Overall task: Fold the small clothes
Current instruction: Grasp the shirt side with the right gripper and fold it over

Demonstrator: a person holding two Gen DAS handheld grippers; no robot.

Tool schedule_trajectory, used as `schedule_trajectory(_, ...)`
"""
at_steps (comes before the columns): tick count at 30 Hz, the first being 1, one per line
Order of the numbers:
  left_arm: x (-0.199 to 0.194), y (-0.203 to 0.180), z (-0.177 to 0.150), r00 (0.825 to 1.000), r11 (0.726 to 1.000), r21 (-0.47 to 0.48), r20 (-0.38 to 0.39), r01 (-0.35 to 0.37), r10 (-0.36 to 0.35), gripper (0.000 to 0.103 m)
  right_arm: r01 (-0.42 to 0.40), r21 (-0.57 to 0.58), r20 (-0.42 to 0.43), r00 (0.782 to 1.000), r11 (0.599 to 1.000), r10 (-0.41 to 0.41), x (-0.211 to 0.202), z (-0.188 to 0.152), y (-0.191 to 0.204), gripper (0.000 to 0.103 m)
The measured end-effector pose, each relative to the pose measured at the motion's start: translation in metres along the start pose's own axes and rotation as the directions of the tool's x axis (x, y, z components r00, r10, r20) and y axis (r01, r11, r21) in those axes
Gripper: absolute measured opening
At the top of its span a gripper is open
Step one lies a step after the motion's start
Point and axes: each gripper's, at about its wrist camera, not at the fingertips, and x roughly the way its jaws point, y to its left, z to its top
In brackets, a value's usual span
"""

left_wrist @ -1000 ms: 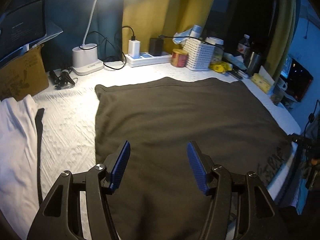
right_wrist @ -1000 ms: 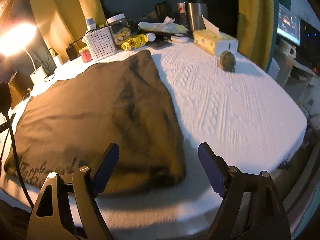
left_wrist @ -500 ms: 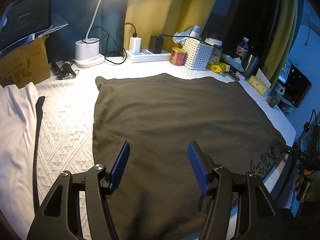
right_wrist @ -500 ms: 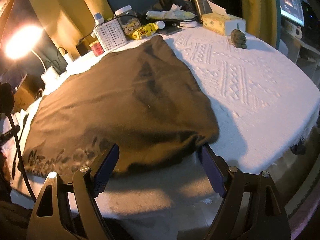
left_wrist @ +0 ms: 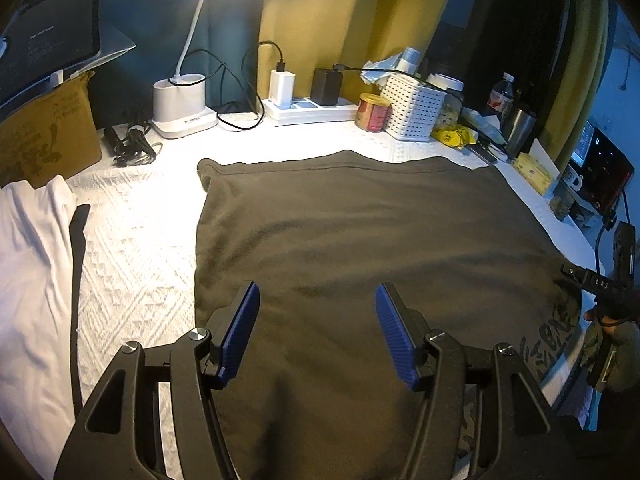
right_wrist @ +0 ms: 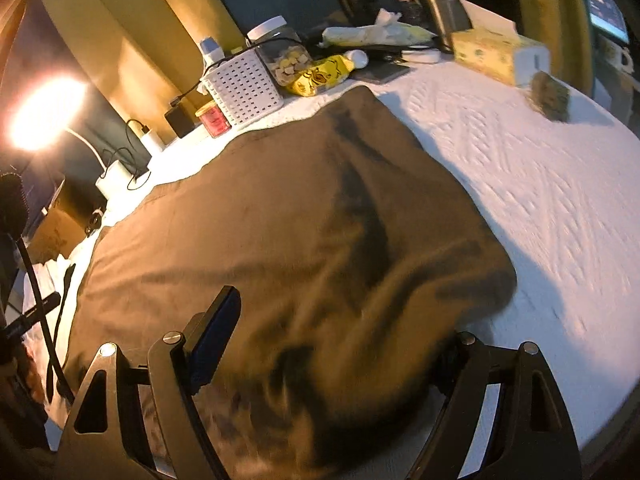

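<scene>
A dark olive garment (left_wrist: 360, 248) lies spread flat on the white textured tablecloth (left_wrist: 132, 280). My left gripper (left_wrist: 316, 332) hovers open just above the garment's near left part, blue pads (left_wrist: 240, 336) apart and holding nothing. In the right wrist view the garment's (right_wrist: 300, 208) near right corner is bunched up between the wide jaws of my right gripper (right_wrist: 320, 320). The cloth hides the right finger, and only the left pad (right_wrist: 216, 344) shows. The jaws stand as wide as before, so I see no pinch on the cloth.
A white garment (left_wrist: 28, 264) lies at the left edge. Along the back stand a cardboard box (left_wrist: 44, 136), lamp base (left_wrist: 180, 108), power strip (left_wrist: 312, 110), red can (left_wrist: 374, 112) and white basket (left_wrist: 412, 112). A tissue box (right_wrist: 496, 56) sits far right.
My right gripper has moved forward and left onto the garment's near right corner, which now lies rumpled between its jaws. The left gripper has barely moved and stays open.
</scene>
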Motion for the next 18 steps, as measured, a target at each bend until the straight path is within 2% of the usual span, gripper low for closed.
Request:
schedule_trajectory(6, 0.010, 0.011, 0.010, 1.000, 1.000, -0.015, -0.011, -0.018, 0.018, 0.060, -0.013, -0.012, -0.009, 1.000, 1.000, 0.013, 0.026, 0.027, 0.002, 0.083)
schedule_trajectory(10, 0.017, 0.021, 0.017, 0.999, 0.999, -0.034, -0.014, -0.034, 0.033, 0.060, -0.008, -0.027, -0.015, 1.000, 1.000, 0.008, 0.039, 0.042, 0.005, 0.076)
schedule_trajectory(11, 0.019, 0.023, 0.019, 0.999, 0.999, -0.038, -0.015, -0.038, 0.038, 0.060, -0.008, -0.034, -0.016, 1.000, 0.999, 0.007, 0.043, 0.046, 0.007, 0.072)
schedule_trajectory(12, 0.021, 0.025, 0.021, 0.999, 0.998, -0.041, -0.016, -0.041, 0.040, 0.060, -0.005, -0.042, -0.018, 1.000, 0.999, 0.004, 0.047, 0.048, 0.009, 0.060)
schedule_trajectory(13, 0.023, 0.027, 0.022, 0.999, 0.998, -0.043, -0.017, -0.042, 0.041, 0.060, 0.003, -0.054, -0.020, 1.000, 0.999, -0.004, 0.050, 0.050, 0.010, 0.042)
schedule_trajectory(15, 0.026, 0.030, 0.024, 0.999, 0.998, -0.047, -0.019, -0.043, 0.042, 0.060, 0.012, -0.077, -0.034, 0.999, 0.997, -0.015, 0.058, 0.054, 0.013, 0.025)
schedule_trajectory(16, 0.028, 0.031, 0.025, 0.999, 0.998, -0.047, -0.021, -0.043, 0.042, 0.060, 0.007, -0.079, -0.039, 0.999, 0.997, -0.010, 0.061, 0.057, 0.013, 0.019)
schedule_trajectory(18, 0.030, 0.033, 0.027, 0.999, 0.998, -0.044, -0.022, -0.044, 0.043, 0.060, -0.005, -0.086, -0.052, 0.999, 0.996, 0.000, 0.064, 0.060, 0.015, 0.017)
